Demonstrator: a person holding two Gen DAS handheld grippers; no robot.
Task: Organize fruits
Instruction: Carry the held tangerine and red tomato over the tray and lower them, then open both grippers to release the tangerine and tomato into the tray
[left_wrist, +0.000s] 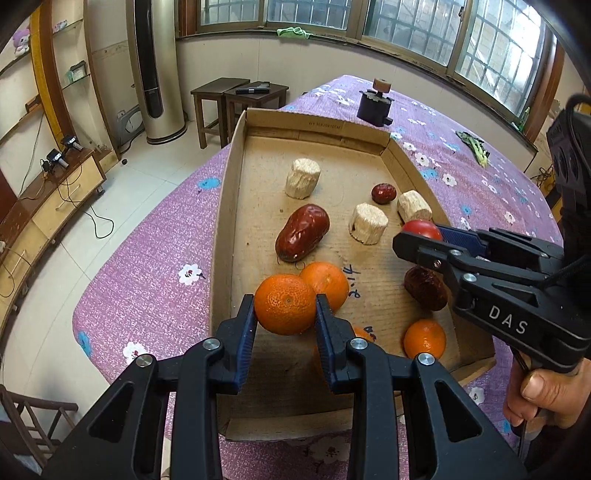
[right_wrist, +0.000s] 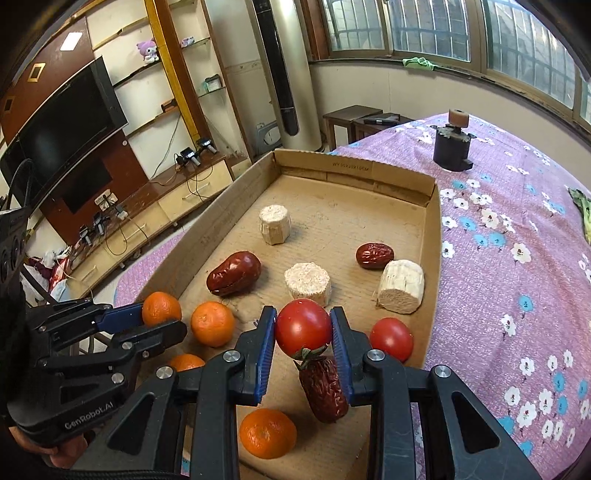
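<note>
Orange peel fills the gap of the left gripper (left_wrist: 285, 309): its blue-padded fingers (left_wrist: 246, 341) pinch a tangerine (left_wrist: 285, 304), held just above the floor of a shallow cardboard tray (left_wrist: 236, 155) at its near left side. A second tangerine (left_wrist: 327, 282) sits right behind the held one, and a third (left_wrist: 424, 339) lies toward the near right corner. The right gripper (right_wrist: 303, 334) has its fingers (right_wrist: 341, 354) clamped on a red tomato (right_wrist: 303, 328), stem down, over the near part of the same tray, with a wrinkled red date (right_wrist: 325, 393) lying beneath it. Another tomato (right_wrist: 391, 338) rests just beside the right finger, near the tray's right wall. Farther in lie a large date (right_wrist: 234, 273), a small date (right_wrist: 374, 255) and three pale cut cylinders (right_wrist: 275, 224), one of them tipped on its side. The tray sits on a worktop under a purple flowered cloth (right_wrist: 517, 295).
</note>
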